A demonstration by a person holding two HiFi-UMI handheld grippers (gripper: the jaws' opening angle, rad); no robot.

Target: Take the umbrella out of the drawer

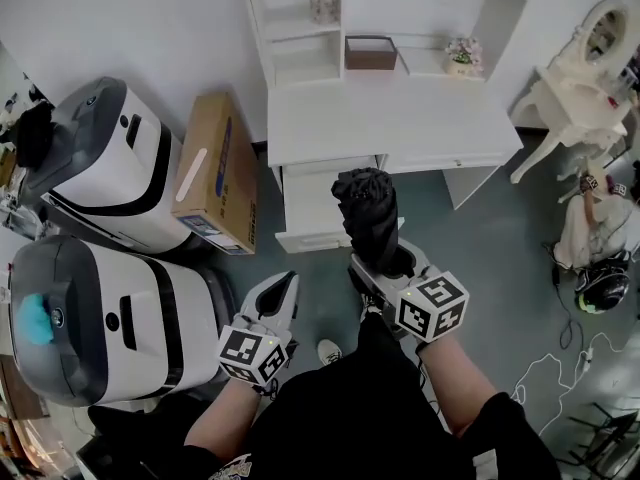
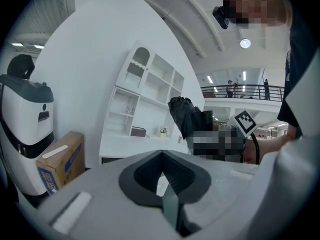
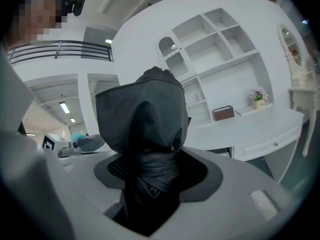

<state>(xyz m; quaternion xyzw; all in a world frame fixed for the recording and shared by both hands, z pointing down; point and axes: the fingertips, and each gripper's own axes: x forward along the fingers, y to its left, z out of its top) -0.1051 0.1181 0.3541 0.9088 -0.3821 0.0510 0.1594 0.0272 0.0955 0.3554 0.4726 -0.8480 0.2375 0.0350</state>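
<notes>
A folded black umbrella (image 1: 365, 213) stands upright, clamped in my right gripper (image 1: 385, 263), which is shut on its lower part. It hangs in the air just in front of the open white drawer (image 1: 310, 203) of the desk (image 1: 390, 118). In the right gripper view the umbrella (image 3: 145, 129) fills the middle between the jaws of that gripper (image 3: 150, 169). My left gripper (image 1: 280, 293) is lower and to the left, shut with nothing in it. Past the closed left gripper (image 2: 161, 171), the left gripper view shows the umbrella (image 2: 187, 116) to the right.
Two large white and grey machines (image 1: 110, 158) and a cardboard box (image 1: 215, 173) stand left of the desk. A shelf unit (image 1: 380, 18) with a brown box (image 1: 371, 53) and a flower pot (image 1: 462, 56) rises behind it. A white vanity (image 1: 580, 78) and cables (image 1: 560, 368) lie right.
</notes>
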